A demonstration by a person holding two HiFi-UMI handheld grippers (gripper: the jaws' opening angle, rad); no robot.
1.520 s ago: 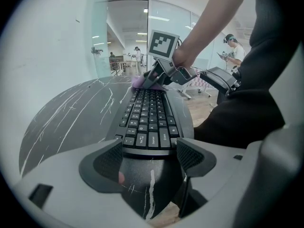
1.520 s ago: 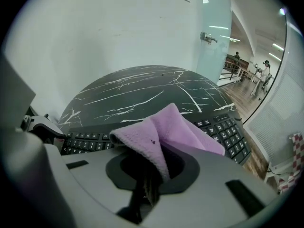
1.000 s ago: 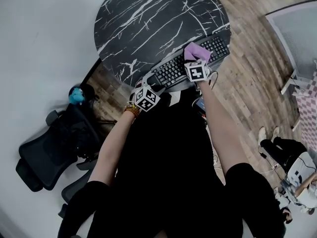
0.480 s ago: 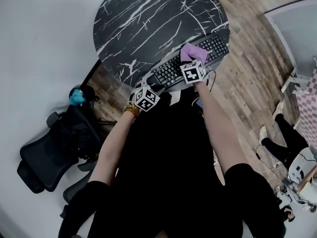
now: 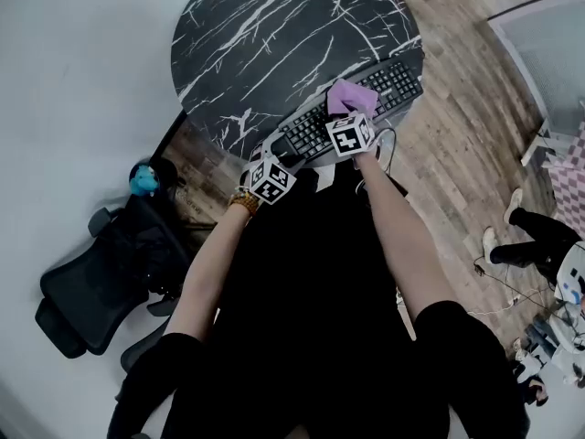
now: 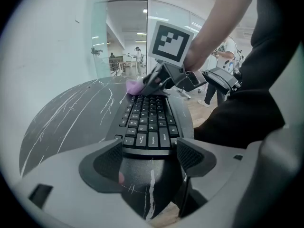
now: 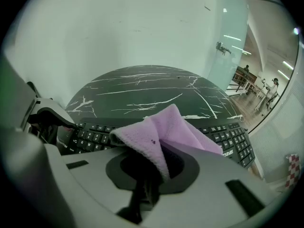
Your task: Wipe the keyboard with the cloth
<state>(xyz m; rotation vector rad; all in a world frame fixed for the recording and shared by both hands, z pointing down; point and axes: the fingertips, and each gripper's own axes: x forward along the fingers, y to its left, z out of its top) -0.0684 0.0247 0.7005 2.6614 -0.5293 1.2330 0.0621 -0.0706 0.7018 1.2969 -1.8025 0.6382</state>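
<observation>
A black keyboard (image 5: 384, 85) lies on the near right edge of the round black marble table (image 5: 265, 35). My right gripper (image 5: 351, 124) is shut on a folded purple cloth (image 5: 350, 97) that rests on the keys near the keyboard's middle. In the right gripper view the cloth (image 7: 164, 129) bulges out of the shut jaws over the keyboard (image 7: 228, 144). My left gripper (image 5: 277, 161) is at the keyboard's left end. In its own view the left gripper (image 6: 149, 148) stands open, with the keyboard (image 6: 147, 122) end between the fingertips; contact is unclear.
A dark office chair (image 5: 96, 277) and a blue object (image 5: 142, 179) stand left of the table on the wooden floor (image 5: 457, 154). A person's legs (image 5: 526, 231) show at the far right. A glass wall (image 6: 118, 37) rises behind the table.
My right gripper has slid the cloth a little to the left along the keyboard. The left gripper has stayed at the keyboard's end. The person at the right has walked on.
</observation>
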